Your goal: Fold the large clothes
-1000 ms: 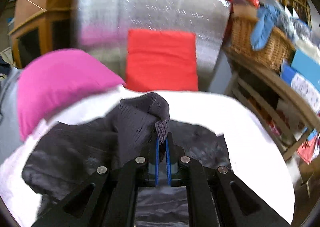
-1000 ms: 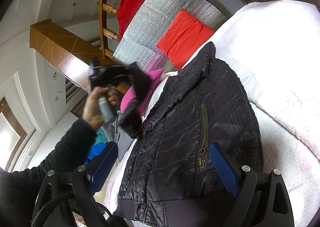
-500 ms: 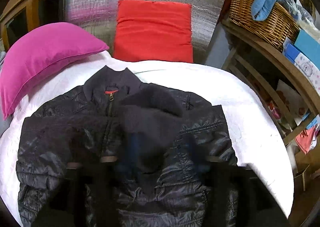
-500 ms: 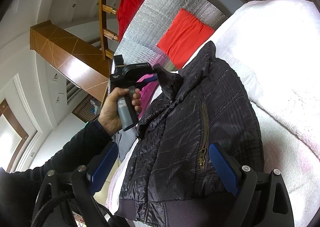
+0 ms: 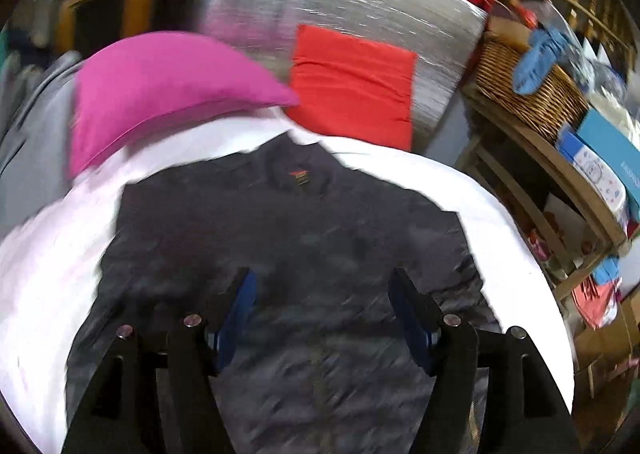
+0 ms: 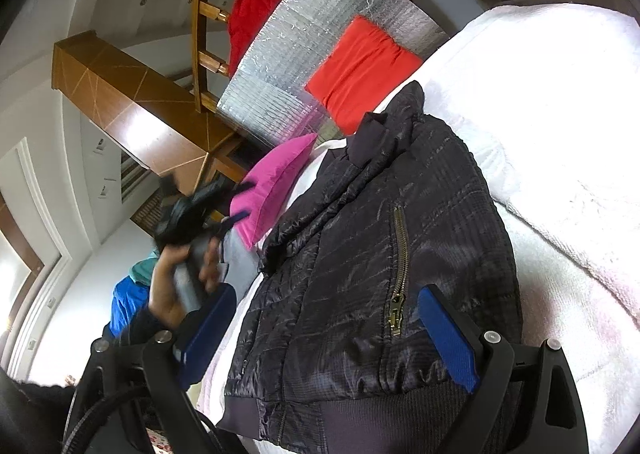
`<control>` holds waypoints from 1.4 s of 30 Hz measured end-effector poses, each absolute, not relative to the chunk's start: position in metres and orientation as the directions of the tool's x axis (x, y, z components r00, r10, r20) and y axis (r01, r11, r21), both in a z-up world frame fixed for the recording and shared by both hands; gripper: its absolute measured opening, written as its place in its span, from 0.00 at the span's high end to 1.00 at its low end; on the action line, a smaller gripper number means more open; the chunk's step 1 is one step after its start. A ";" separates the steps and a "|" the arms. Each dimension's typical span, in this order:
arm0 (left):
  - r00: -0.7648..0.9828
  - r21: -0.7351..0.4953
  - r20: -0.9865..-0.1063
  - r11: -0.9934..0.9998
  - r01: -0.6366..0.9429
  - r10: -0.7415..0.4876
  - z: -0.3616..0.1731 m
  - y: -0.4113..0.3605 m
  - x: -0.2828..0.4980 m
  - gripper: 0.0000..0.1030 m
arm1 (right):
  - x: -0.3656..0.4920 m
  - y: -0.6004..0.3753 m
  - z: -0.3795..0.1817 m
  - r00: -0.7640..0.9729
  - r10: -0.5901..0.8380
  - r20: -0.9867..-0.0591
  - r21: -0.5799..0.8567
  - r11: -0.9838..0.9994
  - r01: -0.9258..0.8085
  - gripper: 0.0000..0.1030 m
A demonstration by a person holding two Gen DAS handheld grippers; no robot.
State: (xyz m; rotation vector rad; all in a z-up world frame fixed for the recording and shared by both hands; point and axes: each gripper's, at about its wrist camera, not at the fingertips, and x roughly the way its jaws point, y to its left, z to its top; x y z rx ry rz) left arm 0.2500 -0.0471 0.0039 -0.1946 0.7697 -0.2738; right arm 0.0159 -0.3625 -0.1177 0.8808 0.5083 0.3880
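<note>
Left wrist view: the left gripper [image 5: 322, 292], a second ago pinched on the knit sleeve cuff, has let go; its jaws have just been opening and stand apart, empty, above the black quilted jacket [image 5: 304, 262], which lies flat on the white bedcover [image 5: 400, 170], collar toward the red cushion [image 5: 352, 86]. Only the right wrist view shows the hand [image 6: 180, 278] and the right gripper [image 6: 326, 328], open over the jacket's hem
</note>
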 end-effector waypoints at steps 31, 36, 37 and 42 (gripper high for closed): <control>0.725 -0.237 -0.675 0.971 -0.042 -0.134 -0.031 0.090 0.102 0.27 | 0.019 -0.369 -0.118 0.784 0.526 -0.330 0.825 0.564 -0.031 0.08; 0.744 -0.229 -0.657 0.973 -0.040 -0.124 -0.028 0.086 0.132 0.23 | 0.065 -0.369 -0.088 0.763 0.566 -0.312 0.830 0.553 -0.071 0.08; 0.749 -0.228 -0.651 0.973 -0.039 -0.122 -0.027 0.085 0.140 0.23 | 0.080 -0.368 -0.079 0.758 0.574 -0.308 0.828 0.554 -0.083 0.08; 0.772 -0.256 -0.625 0.964 -0.065 -0.114 -0.022 0.084 0.194 0.23 | 0.171 -0.362 -0.061 0.732 0.619 -0.285 0.867 0.492 -0.078 0.08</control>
